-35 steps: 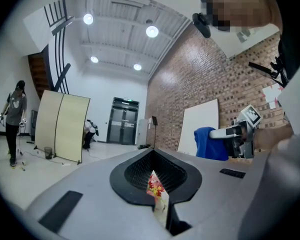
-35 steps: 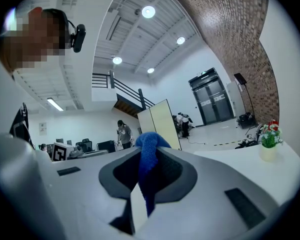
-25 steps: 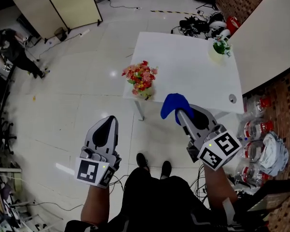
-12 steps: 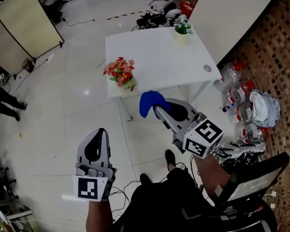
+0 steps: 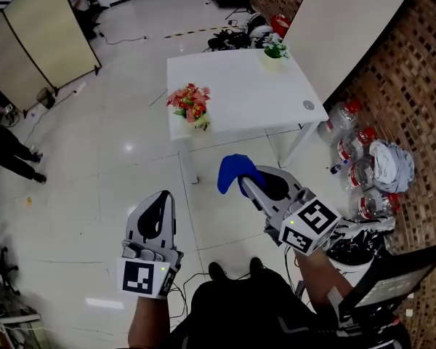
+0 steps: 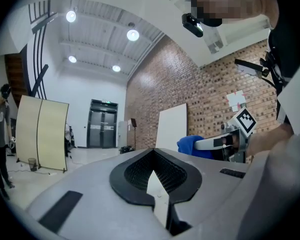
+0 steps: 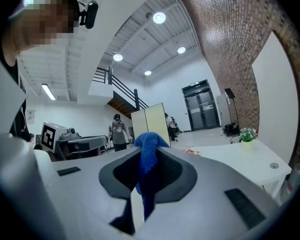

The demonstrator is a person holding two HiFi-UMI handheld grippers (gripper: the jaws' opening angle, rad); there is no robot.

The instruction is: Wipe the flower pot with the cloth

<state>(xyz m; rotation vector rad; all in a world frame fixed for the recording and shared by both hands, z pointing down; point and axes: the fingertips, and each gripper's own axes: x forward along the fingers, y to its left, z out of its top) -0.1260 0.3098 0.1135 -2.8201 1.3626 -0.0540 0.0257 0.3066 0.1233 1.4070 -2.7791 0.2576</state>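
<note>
A blue cloth [image 5: 235,171] bunches at the tip of my right gripper [image 5: 248,186], whose jaws are shut on it; the right gripper view shows the cloth [image 7: 148,154] hanging between them. My left gripper [image 5: 160,208] is shut and empty, held level over the floor at the lower left. Ahead stands a white table [image 5: 240,97]. A pot of red and orange flowers [image 5: 191,104] sits at its near left corner, and a small green plant in a pale pot [image 5: 275,51] stands at the far right corner, also seen as the plant [image 7: 247,135] in the right gripper view.
Tan folding screens [image 5: 38,41] stand at the far left, with a person [image 5: 7,147] at the left edge. Water bottles and bags [image 5: 367,173] lie against the brick wall on the right. Cables and gear [image 5: 236,36] lie behind the table. A white board [image 5: 341,17] leans on the wall.
Both grippers have travelled across the floor and the view has swung, so the table now lies farther ahead and more centred. The cloth stays clamped in the right gripper.
</note>
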